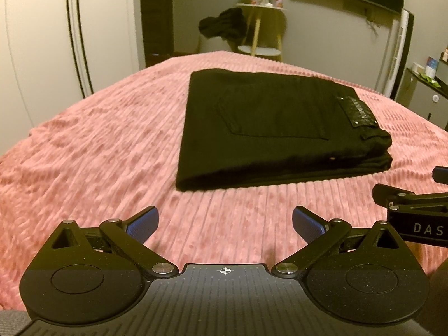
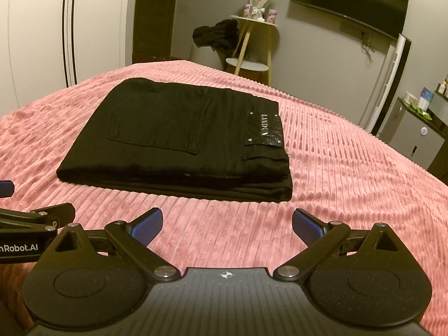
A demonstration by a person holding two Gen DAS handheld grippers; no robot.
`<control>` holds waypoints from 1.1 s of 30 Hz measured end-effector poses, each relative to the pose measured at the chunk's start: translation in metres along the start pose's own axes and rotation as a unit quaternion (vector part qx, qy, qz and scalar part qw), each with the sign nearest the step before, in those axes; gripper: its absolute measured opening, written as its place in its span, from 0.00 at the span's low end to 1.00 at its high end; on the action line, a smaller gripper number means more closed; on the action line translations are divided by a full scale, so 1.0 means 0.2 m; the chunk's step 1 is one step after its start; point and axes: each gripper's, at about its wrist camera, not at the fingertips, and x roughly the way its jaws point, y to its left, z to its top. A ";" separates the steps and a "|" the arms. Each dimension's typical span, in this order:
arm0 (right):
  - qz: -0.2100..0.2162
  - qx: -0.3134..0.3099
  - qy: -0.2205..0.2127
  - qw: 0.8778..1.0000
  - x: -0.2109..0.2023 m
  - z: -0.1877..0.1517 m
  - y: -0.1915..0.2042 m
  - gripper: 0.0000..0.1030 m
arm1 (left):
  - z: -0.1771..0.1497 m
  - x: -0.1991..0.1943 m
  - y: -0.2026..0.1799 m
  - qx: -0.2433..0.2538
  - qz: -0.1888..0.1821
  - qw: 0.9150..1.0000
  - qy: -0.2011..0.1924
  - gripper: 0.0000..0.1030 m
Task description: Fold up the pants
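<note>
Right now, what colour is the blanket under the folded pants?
Pink, with a ribbed stripe texture. The blanket under the pants shows best in the right wrist view.

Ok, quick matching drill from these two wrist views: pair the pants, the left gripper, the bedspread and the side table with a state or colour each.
Things:
1. pants
2. left gripper
3. bedspread
4. side table

States:
A. pink, ribbed
B. folded into a flat black stack
C. open, holding nothing
D. past the bed, bouquet on top

Pairs: 1-B, 2-C, 3-A, 4-D
</note>
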 end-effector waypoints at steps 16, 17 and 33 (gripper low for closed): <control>0.001 0.003 0.006 1.000 0.00 0.00 0.00 0.96 | 0.00 0.00 0.00 0.000 0.003 1.000 0.002 1.00; 0.001 0.003 0.006 1.000 0.00 0.00 0.00 0.96 | 0.00 0.00 0.00 0.000 0.003 1.000 0.003 1.00; 0.003 0.005 0.011 1.000 0.01 0.00 -0.01 0.96 | 0.00 0.01 0.00 0.002 0.014 1.000 0.008 1.00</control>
